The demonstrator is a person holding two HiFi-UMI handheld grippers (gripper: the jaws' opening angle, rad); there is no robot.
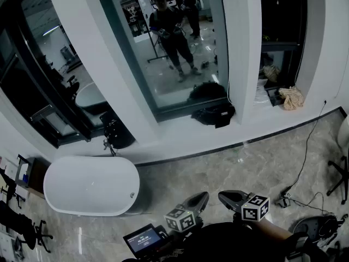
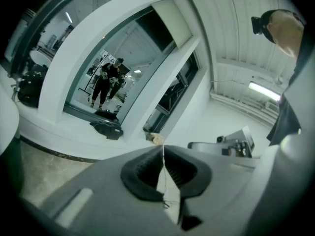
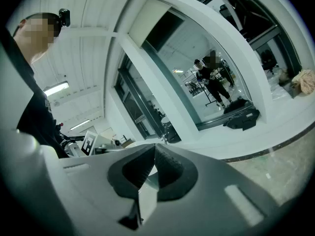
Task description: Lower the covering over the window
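A tall window (image 1: 169, 48) with white frames and dark glass fills the wall ahead; the glass mirrors a person standing. At the top of its opening sits a pale panel (image 2: 172, 19), also visible in the right gripper view (image 3: 147, 14), which looks like the covering drawn up high. Both grippers are low in the head view, well back from the window over the floor. My left gripper (image 1: 202, 196) is shut with nothing between its jaws, as its own view (image 2: 163, 149) shows. My right gripper (image 1: 223, 195) beside it is also shut and empty (image 3: 154, 147).
A white bathtub (image 1: 90, 185) stands at the lower left. Black bags (image 1: 215, 113) and a beige cloth (image 1: 293, 97) lie on the window ledge. A black cable (image 1: 306, 146) runs across the stone floor, a chair base (image 1: 338, 180) is at the right, and a small screen (image 1: 143, 239) is near my body.
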